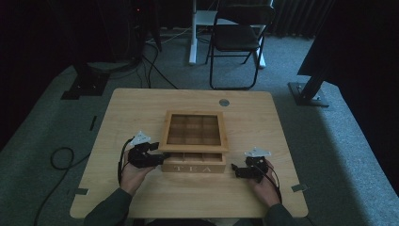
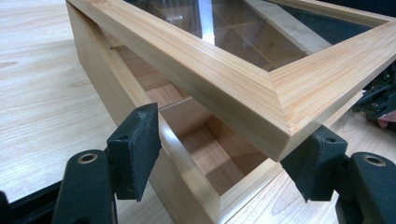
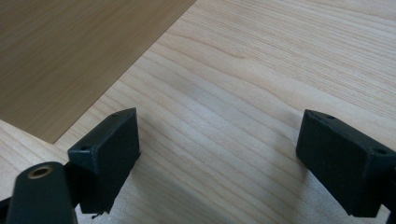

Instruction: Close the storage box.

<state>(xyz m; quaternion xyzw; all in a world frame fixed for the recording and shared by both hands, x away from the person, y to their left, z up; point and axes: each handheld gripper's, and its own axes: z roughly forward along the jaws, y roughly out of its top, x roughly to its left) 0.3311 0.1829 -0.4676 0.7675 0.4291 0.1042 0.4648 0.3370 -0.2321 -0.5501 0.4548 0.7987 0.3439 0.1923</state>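
Wooden tea box (image 1: 193,162) sits mid-desk (image 1: 141,197), just ahead of your hands, its glass-paned lid (image 1: 194,131) raised off the front. Your left gripper (image 2: 219,161) has its fingers (image 2: 135,149) partly open astride the box's near corner, under the lid's corner; no firm pinch shows. Compartments beneath look bare. Your right gripper (image 3: 219,163) rests beside the box, fingers wide, holding nothing.

Lab / recording studio setup, not a home

Dark curtains far side, grey carpet (image 1: 42,136) w/ loose cables (image 1: 61,157), black rig stands bolted on base plates far left (image 1: 84,87) & far right (image 1: 308,92), lone folding chair (image 1: 237,37) far, one bare wood table (image 1: 141,108) lit in the middle
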